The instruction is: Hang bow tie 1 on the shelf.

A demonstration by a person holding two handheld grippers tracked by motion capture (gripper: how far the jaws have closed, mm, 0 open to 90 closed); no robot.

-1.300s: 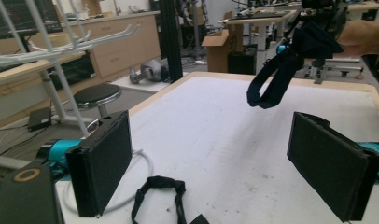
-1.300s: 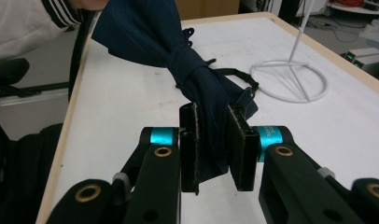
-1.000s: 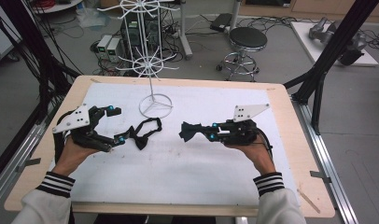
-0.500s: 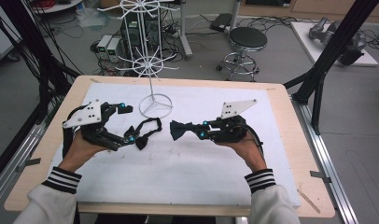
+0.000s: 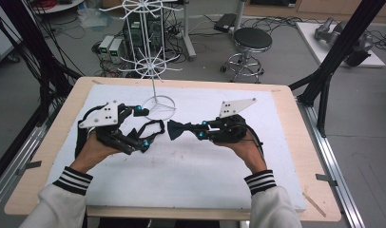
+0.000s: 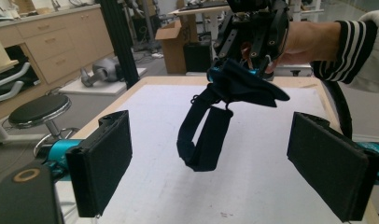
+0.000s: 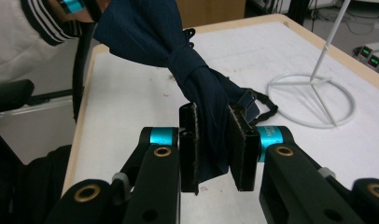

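Note:
A dark navy bow tie (image 5: 177, 129) hangs above the white mat, its knotted bow to the left of my right gripper (image 5: 199, 131). In the right gripper view that gripper (image 7: 214, 148) is shut on the bow tie's fabric (image 7: 150, 32). The tie's black strap loop (image 5: 152, 127) droops from the bow towards my left gripper (image 5: 142, 126). In the left gripper view the strap loop (image 6: 204, 135) dangles ahead of the left gripper (image 6: 220, 163), in line with the gap between its wide open jaws, and neither pad touches it.
A white wire display stand (image 5: 155, 61) rises at the back of the mat, its ring base (image 5: 159, 105) just behind the left gripper. The mat (image 5: 191, 175) lies on a wooden table (image 5: 300, 156). A stool (image 5: 249, 40) and cables are on the floor beyond.
Both hands have drawn together. The right gripper carried the bow tie leftward and a little up; the left gripper moved right until its open jaws flank the hanging strap.

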